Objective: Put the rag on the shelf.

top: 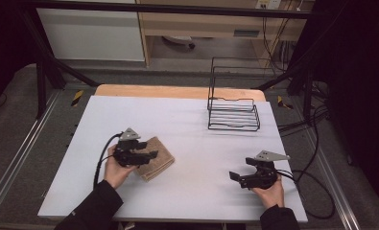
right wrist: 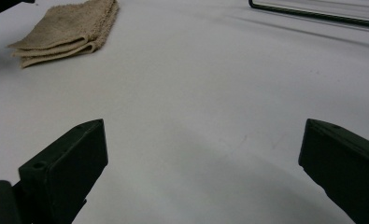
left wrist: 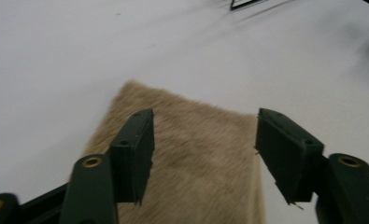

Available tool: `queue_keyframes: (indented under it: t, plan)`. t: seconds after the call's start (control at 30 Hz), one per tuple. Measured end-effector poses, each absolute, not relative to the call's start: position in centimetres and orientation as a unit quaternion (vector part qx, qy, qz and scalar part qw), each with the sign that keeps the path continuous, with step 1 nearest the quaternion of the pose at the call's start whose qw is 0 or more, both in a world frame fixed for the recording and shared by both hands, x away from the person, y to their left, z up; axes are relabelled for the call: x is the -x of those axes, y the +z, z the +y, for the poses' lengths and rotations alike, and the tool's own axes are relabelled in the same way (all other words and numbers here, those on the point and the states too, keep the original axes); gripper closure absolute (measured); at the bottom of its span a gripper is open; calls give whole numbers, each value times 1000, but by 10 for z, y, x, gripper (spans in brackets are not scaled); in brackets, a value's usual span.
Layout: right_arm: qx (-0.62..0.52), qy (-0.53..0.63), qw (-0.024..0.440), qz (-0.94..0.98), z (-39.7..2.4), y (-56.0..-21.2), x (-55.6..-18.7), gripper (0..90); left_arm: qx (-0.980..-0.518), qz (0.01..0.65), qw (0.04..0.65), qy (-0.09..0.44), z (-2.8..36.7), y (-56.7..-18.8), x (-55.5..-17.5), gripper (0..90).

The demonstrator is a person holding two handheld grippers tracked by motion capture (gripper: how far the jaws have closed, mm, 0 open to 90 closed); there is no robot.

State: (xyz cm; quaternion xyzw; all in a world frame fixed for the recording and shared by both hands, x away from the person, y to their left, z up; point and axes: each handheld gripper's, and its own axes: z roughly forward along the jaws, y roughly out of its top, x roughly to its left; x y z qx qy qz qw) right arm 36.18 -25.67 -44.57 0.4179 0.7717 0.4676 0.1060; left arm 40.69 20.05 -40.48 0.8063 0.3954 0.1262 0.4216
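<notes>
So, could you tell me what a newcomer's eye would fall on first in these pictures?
Probably the folded tan towel on the white table, at its near left, with the left hand-held gripper open just over it. Next, the black wire rack standing at the far right, and the right hand-held gripper, open above bare tabletop.

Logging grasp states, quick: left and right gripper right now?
Left gripper: open, above the folded towel, holding nothing.
Right gripper: open, holding nothing, over bare table.

Tan towel point(top: 154, 157); black wire rack point(top: 233, 113); white table point(top: 187, 129).
</notes>
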Motion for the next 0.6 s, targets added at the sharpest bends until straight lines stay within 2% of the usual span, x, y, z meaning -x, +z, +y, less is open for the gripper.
queue_keyframes:
  t: [0.27,0.37,0.6]
  plan:
    - [-419,470,105,770,-231,-440,-368,20,-801,413,412,138,251,-411,-394,209]
    - [-420,469,104,770,-217,-437,-371,27,-794,421,417,139,271,-416,-386,184]
    - [-416,456,94,781,-173,-434,-382,67,-784,431,422,147,287,-420,-379,138]
